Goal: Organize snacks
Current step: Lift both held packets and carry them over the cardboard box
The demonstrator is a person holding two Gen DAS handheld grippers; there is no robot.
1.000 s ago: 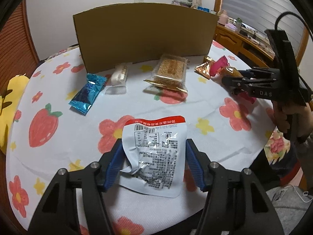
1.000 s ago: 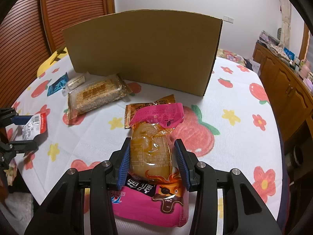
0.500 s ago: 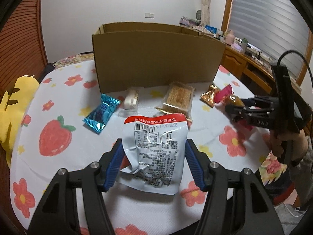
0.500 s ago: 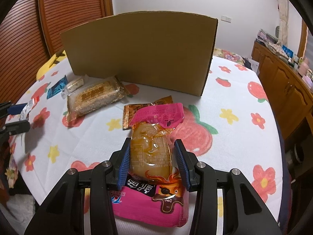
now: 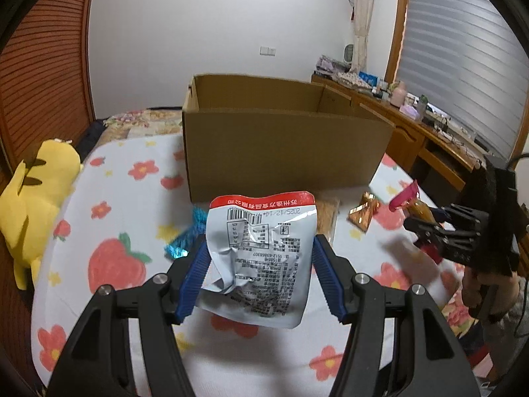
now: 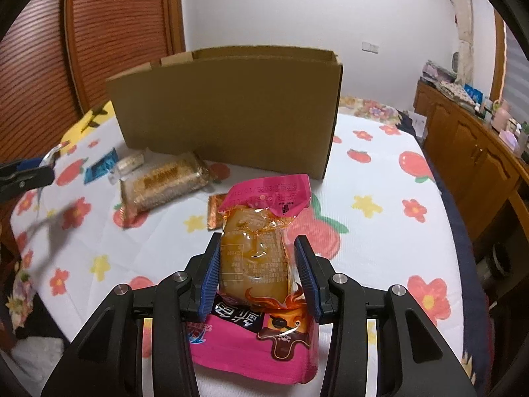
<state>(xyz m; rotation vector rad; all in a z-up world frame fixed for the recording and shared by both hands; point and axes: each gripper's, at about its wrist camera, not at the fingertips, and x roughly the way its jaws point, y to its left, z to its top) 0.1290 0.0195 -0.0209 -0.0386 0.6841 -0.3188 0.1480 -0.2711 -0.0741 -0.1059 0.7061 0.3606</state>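
My left gripper (image 5: 259,264) is shut on a silver pouch with a red top band (image 5: 261,251), held in the air above the flowered tablecloth (image 5: 109,198). My right gripper (image 6: 257,266) is shut on a pink-and-clear snack pack with a golden cake inside (image 6: 256,251), also lifted off the cloth. An open cardboard box (image 5: 281,145) stands behind them, its inside showing in the left wrist view. On the cloth before the box lie a sesame bar (image 6: 163,185), a blue packet (image 6: 101,167), a small white roll (image 6: 130,162) and a gold wrapper (image 5: 363,213).
A yellow plush toy (image 5: 31,205) lies at the table's left edge. A wooden cabinet (image 6: 469,152) with clutter on top runs along the right wall. A person's hand (image 5: 486,292) holds the right gripper at the table's right edge.
Both grippers have risen with their packs. The left one tilted up, so the box's open top has come into view and the snacks on the cloth sit lower, partly behind the pouch.
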